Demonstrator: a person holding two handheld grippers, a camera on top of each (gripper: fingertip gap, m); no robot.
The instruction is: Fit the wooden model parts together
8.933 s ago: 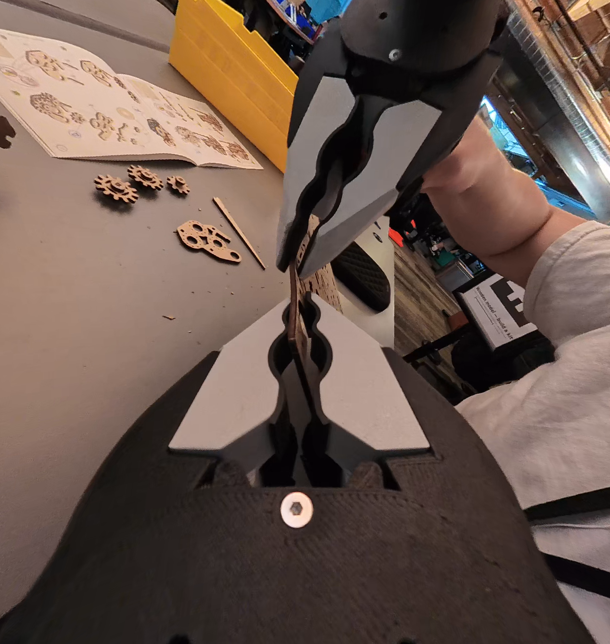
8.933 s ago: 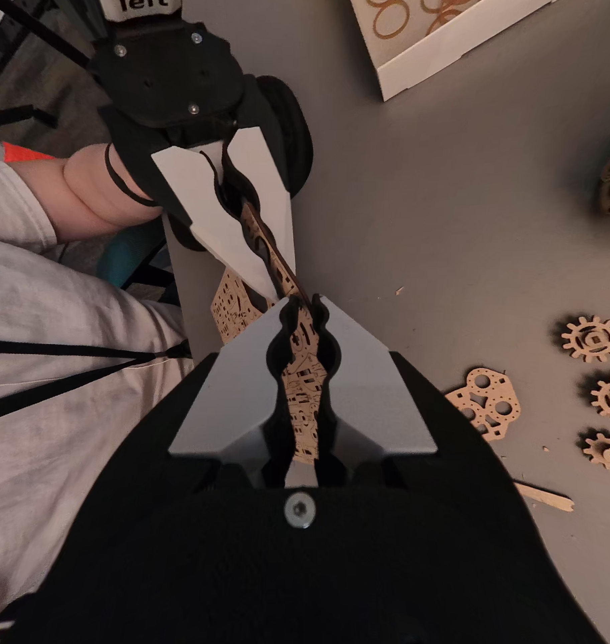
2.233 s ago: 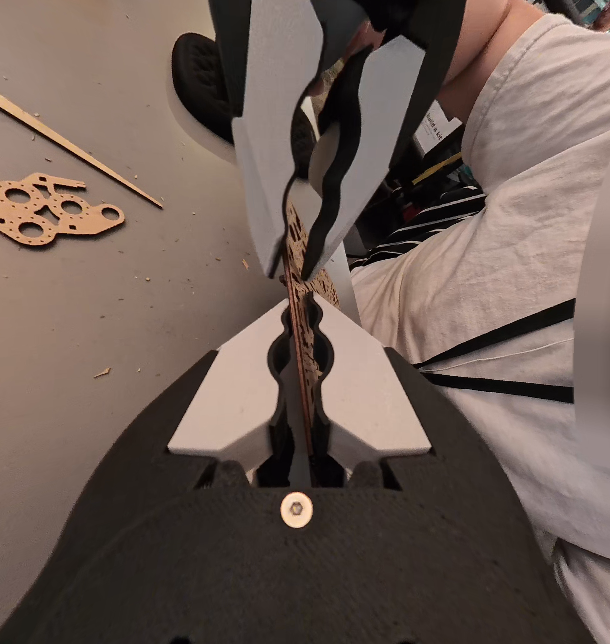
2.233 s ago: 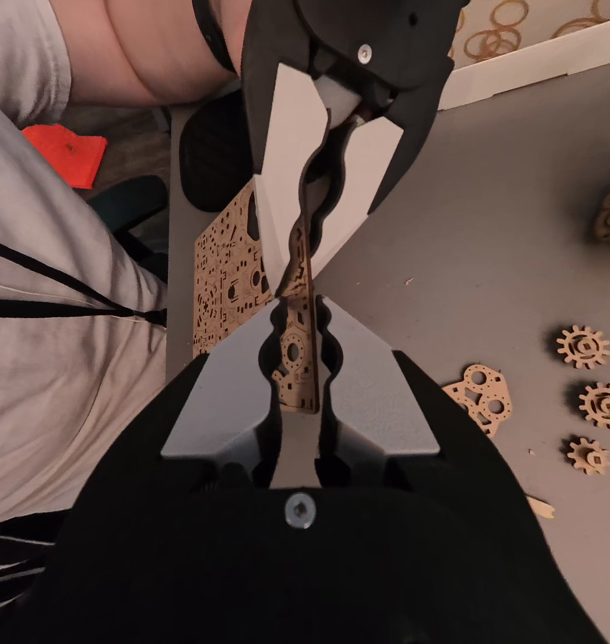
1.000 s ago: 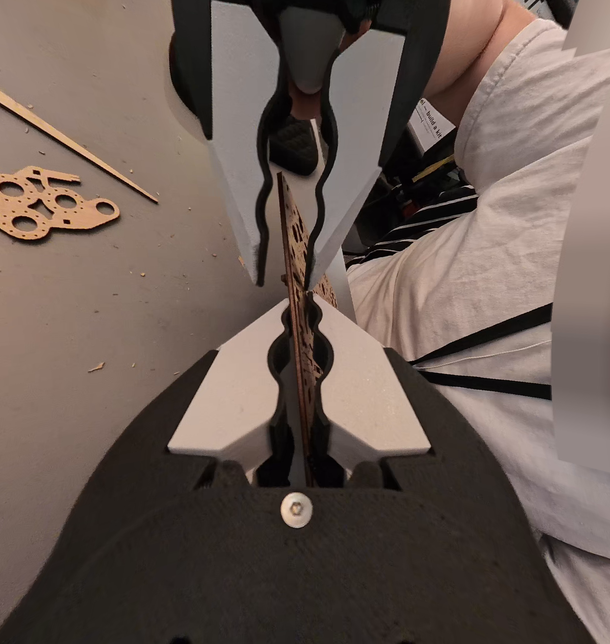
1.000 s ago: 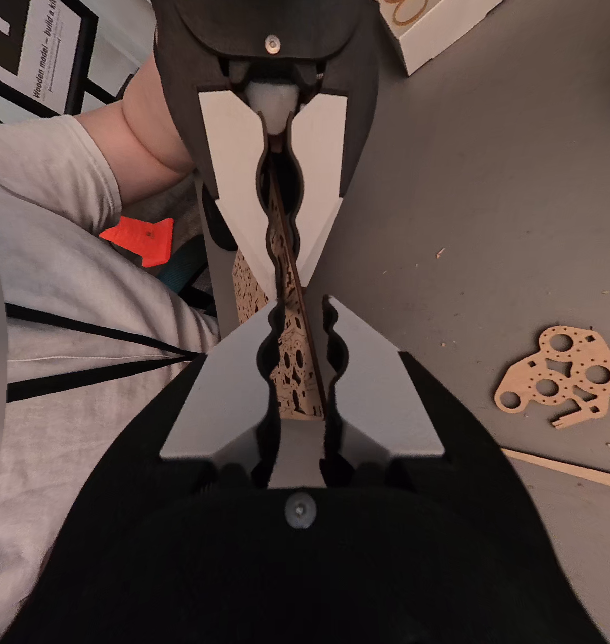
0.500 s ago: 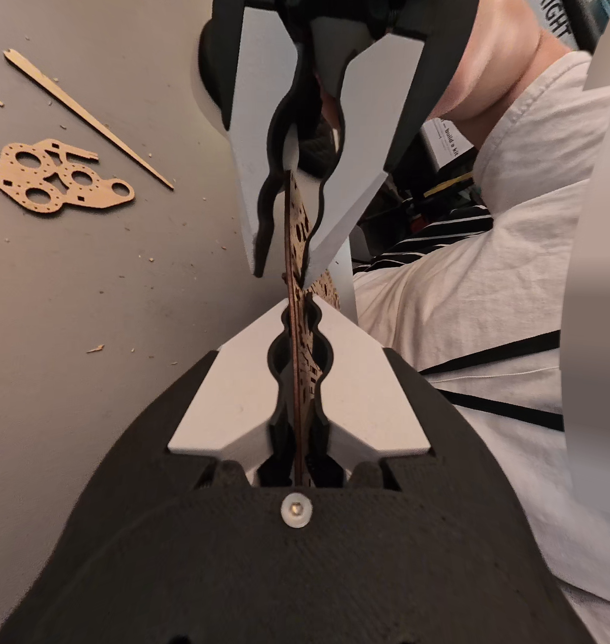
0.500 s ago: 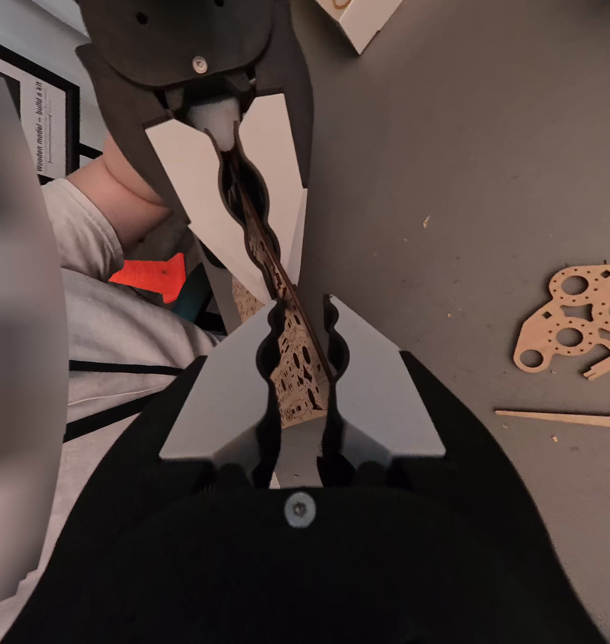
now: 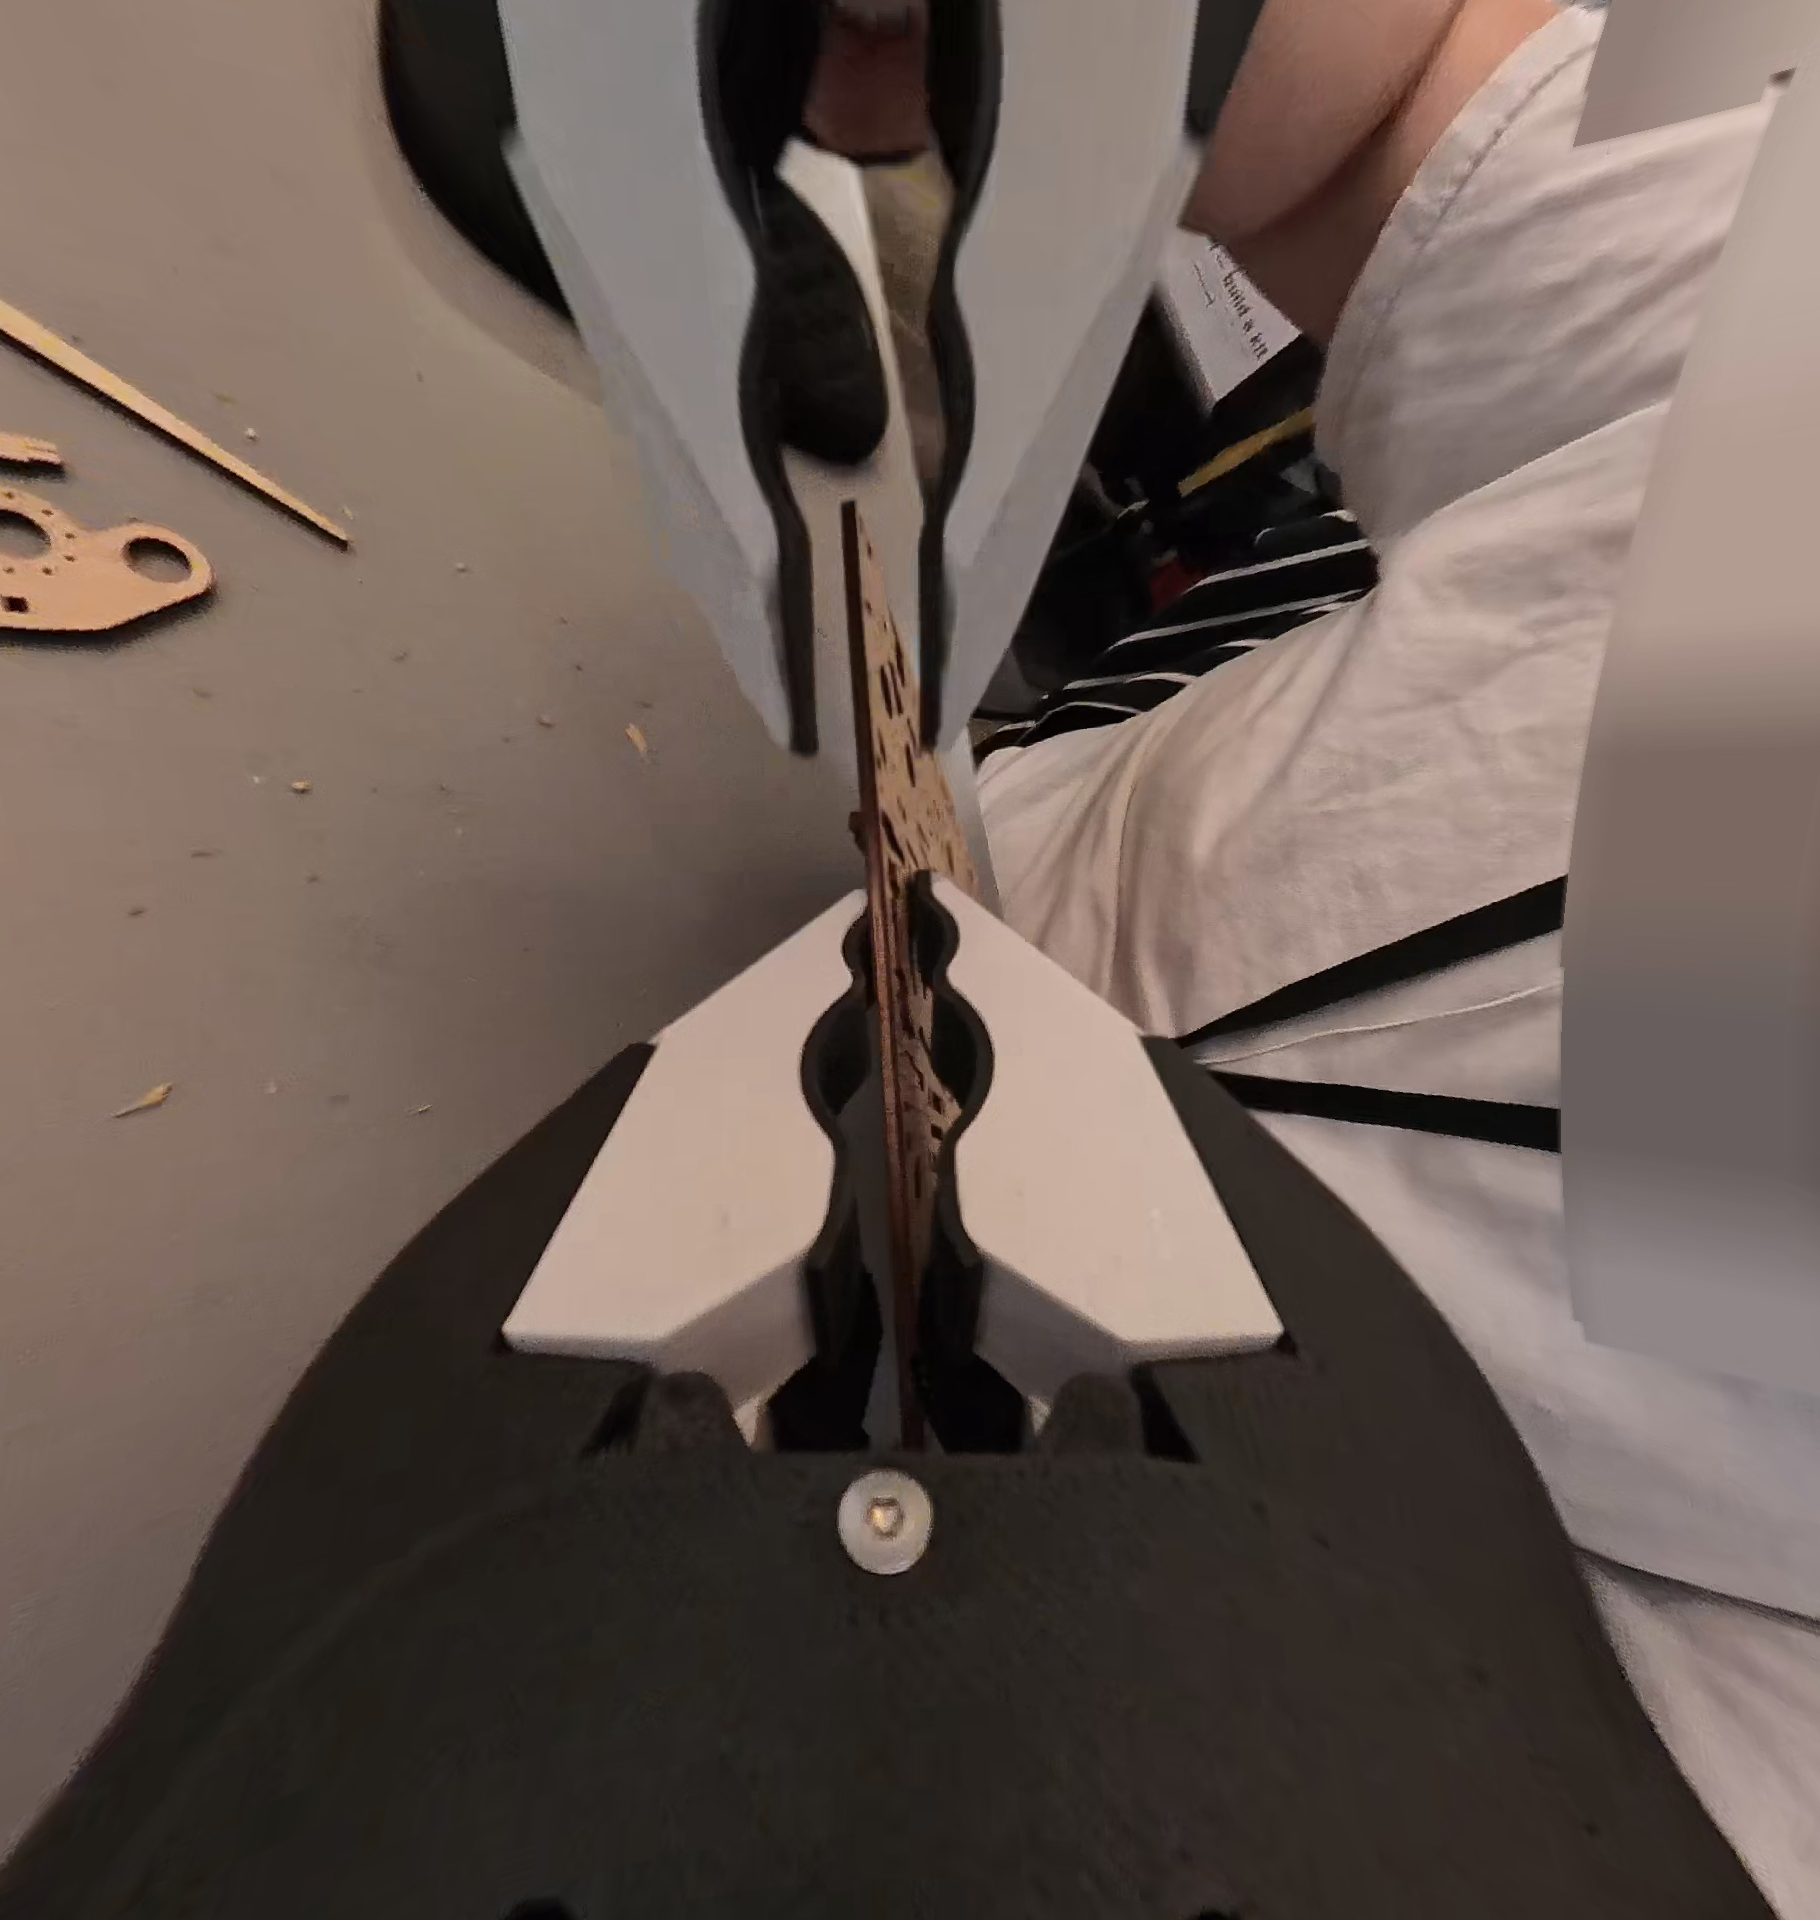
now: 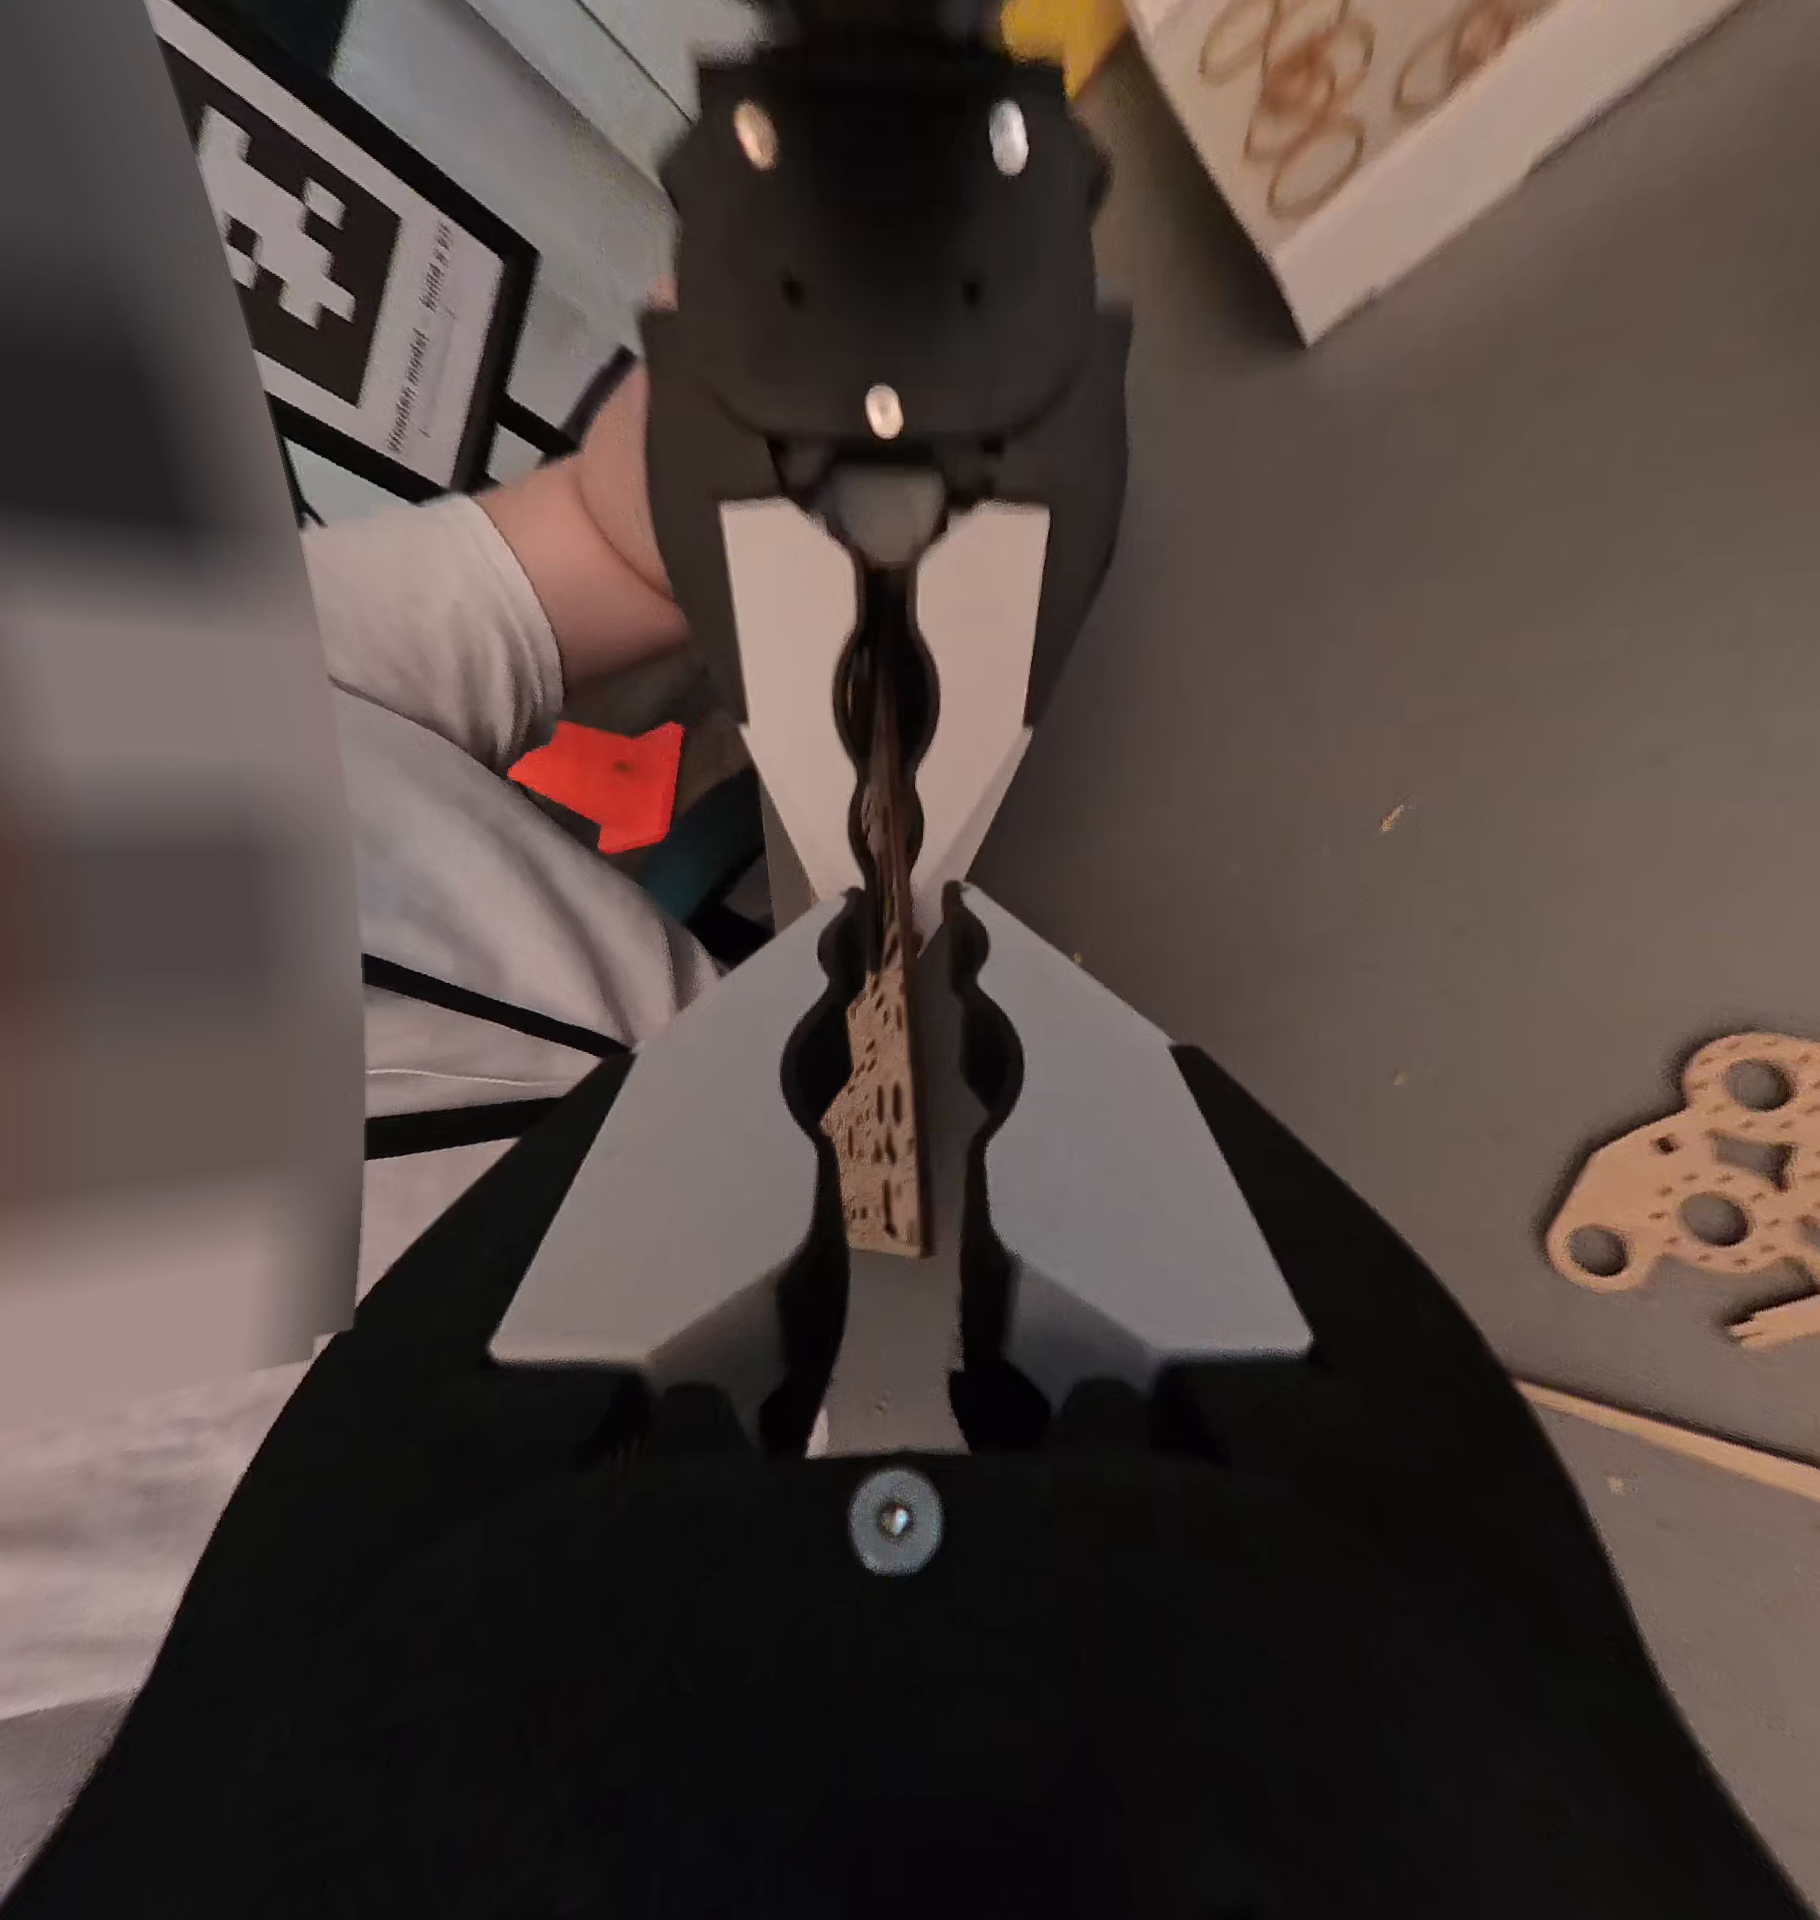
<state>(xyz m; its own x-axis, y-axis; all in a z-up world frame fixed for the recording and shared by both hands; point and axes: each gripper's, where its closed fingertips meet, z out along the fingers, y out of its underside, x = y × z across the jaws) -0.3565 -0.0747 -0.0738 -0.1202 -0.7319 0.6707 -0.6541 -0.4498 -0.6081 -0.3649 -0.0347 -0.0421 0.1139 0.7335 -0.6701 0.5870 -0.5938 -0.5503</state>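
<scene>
Two tongs meet tip to tip over the counter's edge, with one thin wooden sheet [image 9: 890, 790] standing on edge between them. The left tongs [image 9: 893, 894] are clamped on that sheet: in the left wrist view it runs up the middle of their gap, gripped at the tips, and rises toward 12 o'clock. The right tongs [image 9: 864, 743] come down from 12 o'clock in that view with their tips apart; the sheet's upper end pokes into the gap, lying close against the finger at 1 o'clock and clear of the other.

In the right wrist view the right tongs [image 10: 898, 899] show the same spread, the sheet [image 10: 885, 1122] loose in their gap, its pierced face turned toward 9 o'clock. The left tongs [image 10: 888, 883] reach down from 12 o'clock, pressed together on the sheet's far end.

On the grey counter [image 9: 262, 935], at 9 o'clock in the left view, lies a flat wooden plate with round holes [image 9: 64, 582], and just beyond it a thin wooden sliver [image 9: 147, 405]. Small wood crumbs are scattered around them. A white box [image 10: 1425, 156] sits at 1 o'clock in the right view. A person in a white shirt [image 9: 1405, 831] fills the side off the counter.
</scene>
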